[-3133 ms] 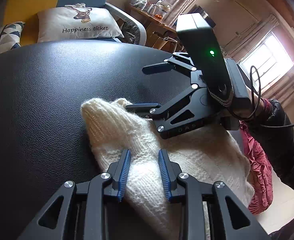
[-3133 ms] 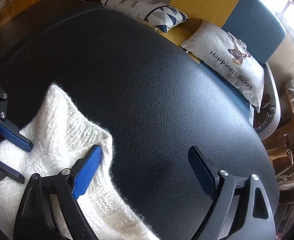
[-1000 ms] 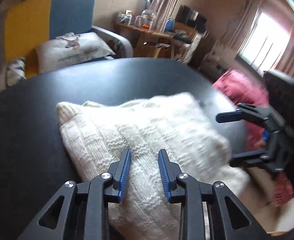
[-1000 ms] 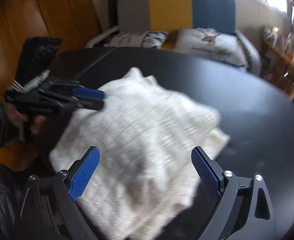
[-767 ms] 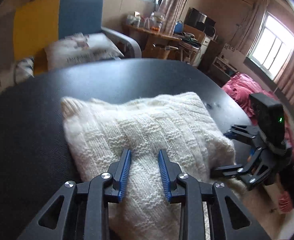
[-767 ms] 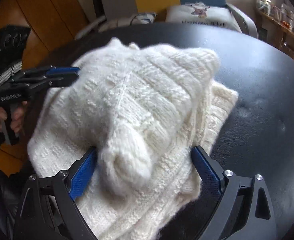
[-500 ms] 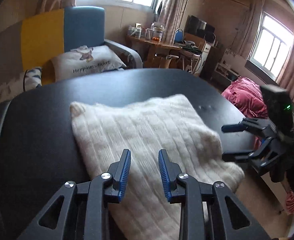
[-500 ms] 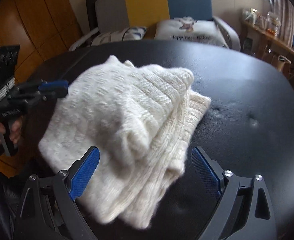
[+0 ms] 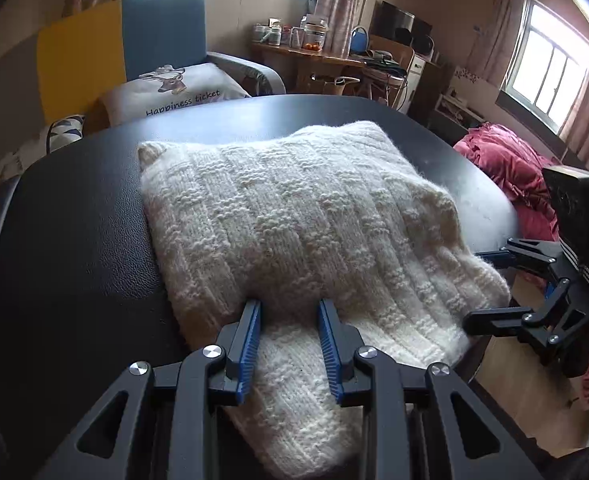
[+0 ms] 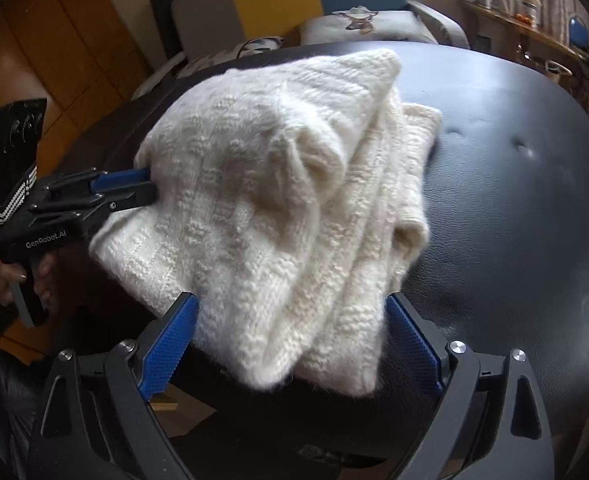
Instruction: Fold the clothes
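Black padded table (image 9: 74,240) is the landmark, everything below is placed off it.

Behind its far edge: sofa (image 9: 106,48) with grey, yellow and blue back panels, and a cushion (image 9: 174,88) printed "Happiness ticket" on the seat. Off the table's right edge in the left wrist view: a red heap of fabric (image 9: 510,168), lower than the tabletop. Beyond the far right corner: a wooden side table (image 9: 314,56) carrying jars, under the window.

On the table: cream knitted sweater (image 9: 294,220), folded into a thick multi-layer bundle. It sits toward the near edge; its near corners overhang that edge in the right wrist view (image 10: 278,208). Layered fold edges face the table's right side in that view.

Right gripper (image 10: 290,340) at the near edge of the table, jaws wide apart, straddling the overhanging near end of the sweater. Pads flank the knit; no clamping visible.

Left gripper (image 9: 290,336) at the near-left side of the table, jaws part-way apart with a fold of the sweater between the blue pads. Can't tell whether the pads actually squeeze the knit or just bracket it. In the right wrist view the same gripper (image 10: 142,186) has its tips against the sweater's left side, a hand (image 10: 22,276) on its grip.
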### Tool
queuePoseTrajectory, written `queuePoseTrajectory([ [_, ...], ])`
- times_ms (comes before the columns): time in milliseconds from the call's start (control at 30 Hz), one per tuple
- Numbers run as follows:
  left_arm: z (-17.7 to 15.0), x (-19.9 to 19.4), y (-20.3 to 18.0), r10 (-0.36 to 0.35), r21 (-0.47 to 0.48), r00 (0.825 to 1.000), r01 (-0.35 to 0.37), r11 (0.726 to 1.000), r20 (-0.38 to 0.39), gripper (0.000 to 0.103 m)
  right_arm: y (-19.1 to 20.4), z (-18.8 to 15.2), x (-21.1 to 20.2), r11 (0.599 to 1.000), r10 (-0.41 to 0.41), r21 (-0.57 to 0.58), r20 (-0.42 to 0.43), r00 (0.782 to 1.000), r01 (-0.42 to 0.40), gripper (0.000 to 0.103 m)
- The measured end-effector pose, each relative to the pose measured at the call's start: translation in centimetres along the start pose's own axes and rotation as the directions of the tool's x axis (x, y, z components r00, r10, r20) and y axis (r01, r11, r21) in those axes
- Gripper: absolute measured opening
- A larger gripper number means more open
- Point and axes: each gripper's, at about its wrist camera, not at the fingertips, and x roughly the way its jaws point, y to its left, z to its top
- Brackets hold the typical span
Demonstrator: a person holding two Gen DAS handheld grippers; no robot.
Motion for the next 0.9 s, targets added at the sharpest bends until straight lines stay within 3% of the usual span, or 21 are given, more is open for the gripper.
queuePoseTrajectory([
  [300,-1.7,-0.8,0.8,0.019,-0.053,1.0,-0.018,0.998,0.0,0.029,1.9,0.5,-2.9,1.0,-0.006,0.003,0.116,0.993,0.005,0.096],
  [433,-1.7,-0.8,1.1,0.009,-0.095,1.0,-0.009,0.995,-0.007,0.029,3.5,1.3,-1.9,0.996,-0.081,-0.038,0.12,0.989,0.086,0.094],
  [533,-1.9,-0.7,0.8,0.022,-0.072,1.0,-0.022,0.997,-0.007,0.029,4.0,1.3,-0.3,0.991,-0.119,-0.046,0.088,0.989,0.123,0.064],
  [567,-1.9,-0.7,0.6,0.03,-0.06,1.0,-0.03,0.998,-0.005,0.029,4.0,1.2,0.2,0.991,-0.128,-0.041,0.07,0.989,0.131,0.047],
  [900,-2.3,-1.3,0.7,0.031,-0.115,0.999,-0.027,0.993,0.031,0.03,2.8,0.4,1.4,0.995,-0.093,0.03,0.059,0.994,0.092,0.046],
])
